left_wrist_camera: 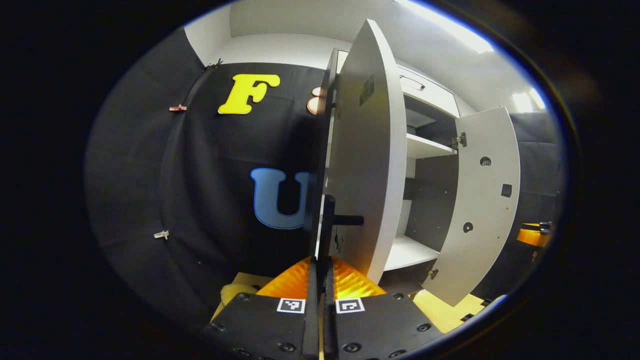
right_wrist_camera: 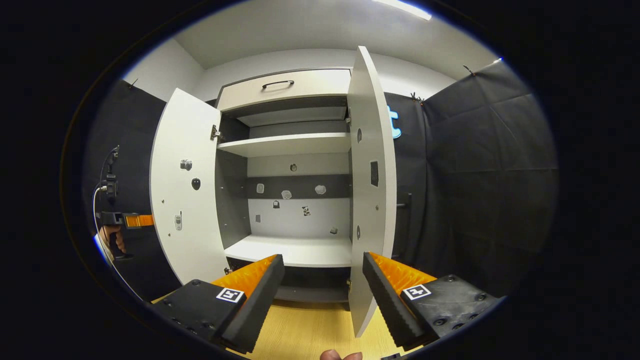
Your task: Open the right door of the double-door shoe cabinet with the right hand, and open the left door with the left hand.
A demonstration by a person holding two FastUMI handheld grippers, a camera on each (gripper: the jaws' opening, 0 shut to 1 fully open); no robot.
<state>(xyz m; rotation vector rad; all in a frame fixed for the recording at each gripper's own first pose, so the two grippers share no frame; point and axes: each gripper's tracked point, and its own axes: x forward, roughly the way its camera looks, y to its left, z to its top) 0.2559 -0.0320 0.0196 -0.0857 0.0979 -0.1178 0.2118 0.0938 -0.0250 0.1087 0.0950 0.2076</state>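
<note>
Left tongs (left_wrist_camera: 320, 270) clamped on left door handle (left_wrist_camera: 327, 220); right tongs (right_wrist_camera: 322, 280) spread wide, empty, facing cabinet (right_wrist_camera: 295, 145).

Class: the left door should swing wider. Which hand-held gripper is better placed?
Left: the left hand-held gripper is shut on the handle of the left door; the right hand-held gripper hangs open, touching nothing.

Both doors of the shoe cabinet (right_wrist_camera: 290, 90) stand swung out, leaving you open passage between them to the bare lower shelf (right_wrist_camera: 295, 250); the right door (right_wrist_camera: 370, 190) juts edge-on just beside your right gripper (right_wrist_camera: 322, 290).
</note>
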